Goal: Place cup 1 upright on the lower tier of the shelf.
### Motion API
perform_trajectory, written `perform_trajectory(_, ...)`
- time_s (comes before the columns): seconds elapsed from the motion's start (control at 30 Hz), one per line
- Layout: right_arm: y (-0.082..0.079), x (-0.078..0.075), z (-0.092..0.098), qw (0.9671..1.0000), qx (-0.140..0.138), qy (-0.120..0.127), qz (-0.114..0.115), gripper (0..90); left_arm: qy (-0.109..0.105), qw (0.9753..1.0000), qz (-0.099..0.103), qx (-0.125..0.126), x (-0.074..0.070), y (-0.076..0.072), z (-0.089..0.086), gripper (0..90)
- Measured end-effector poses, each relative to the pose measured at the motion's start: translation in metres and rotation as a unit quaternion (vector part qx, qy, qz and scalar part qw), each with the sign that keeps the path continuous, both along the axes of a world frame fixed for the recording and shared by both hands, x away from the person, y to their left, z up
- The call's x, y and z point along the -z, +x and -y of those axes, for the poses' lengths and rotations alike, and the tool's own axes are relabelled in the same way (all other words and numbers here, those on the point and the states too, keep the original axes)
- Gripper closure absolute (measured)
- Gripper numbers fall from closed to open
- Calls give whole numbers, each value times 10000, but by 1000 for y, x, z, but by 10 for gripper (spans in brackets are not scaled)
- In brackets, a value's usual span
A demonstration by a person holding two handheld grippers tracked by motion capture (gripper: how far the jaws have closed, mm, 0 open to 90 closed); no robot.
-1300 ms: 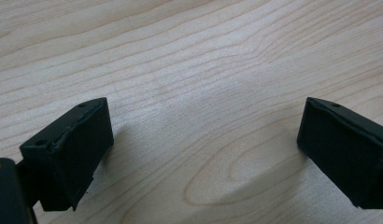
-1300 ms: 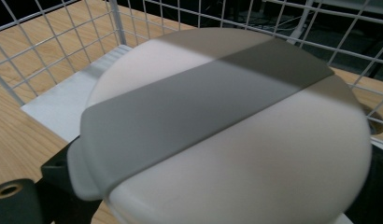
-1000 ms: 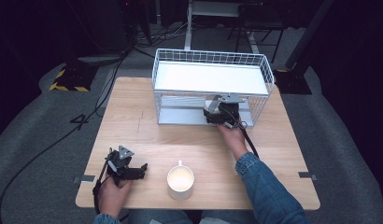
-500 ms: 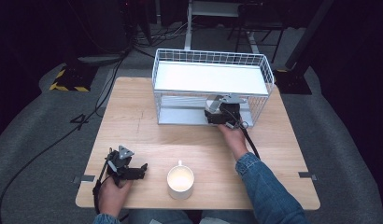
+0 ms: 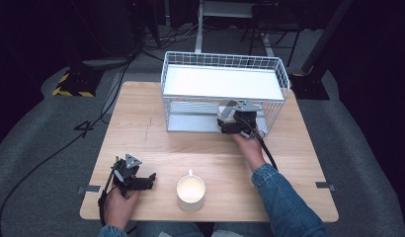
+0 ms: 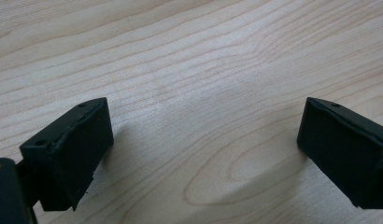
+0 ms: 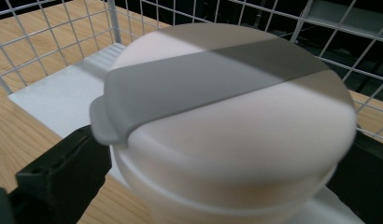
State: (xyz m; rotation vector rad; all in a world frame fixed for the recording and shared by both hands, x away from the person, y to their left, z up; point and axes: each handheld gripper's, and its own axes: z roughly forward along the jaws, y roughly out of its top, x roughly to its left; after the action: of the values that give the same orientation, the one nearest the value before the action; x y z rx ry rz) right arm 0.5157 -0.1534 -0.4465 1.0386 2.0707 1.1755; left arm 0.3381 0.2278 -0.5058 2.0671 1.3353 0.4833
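A white round container [image 7: 236,135] with a grey band across its lid sits between the jaws of my right gripper [image 7: 208,182], which is shut on it. In the high view that gripper [image 5: 230,117] holds the container [image 5: 228,107] at the front opening of the white wire rack [image 5: 225,97], over the rack's lower shelf [image 5: 190,121]. My left gripper [image 5: 150,180] rests at the table's front left, open, with bare wood between its jaws [image 6: 203,154].
A white mug [image 5: 190,192] stands near the front edge, between the two forearms, just right of the left gripper. The wire rack takes up the far half of the wooden table [image 5: 200,153]. Cables trail over the dark floor around it.
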Motion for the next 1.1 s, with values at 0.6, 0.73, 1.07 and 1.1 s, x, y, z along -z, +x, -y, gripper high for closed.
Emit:
perform_trajectory(0.6,-36,-23,31,10000,-72,4,67,0,-7,10000,-8,53,0,2,0,41)
perform_trajectory(0.73,-51,-33,45,9998,-120,165,65,0,5,10000,-13,95,0,3,-1,41)
perform_trajectory(1.07,-78,-41,69,9993,-300,241,-37,2,-1,9999,-11,106,0,3,-1,41)
perform_trajectory(1.1,-85,-42,74,9992,-332,228,-45,2,6,9999,-13,124,0,3,-1,41)
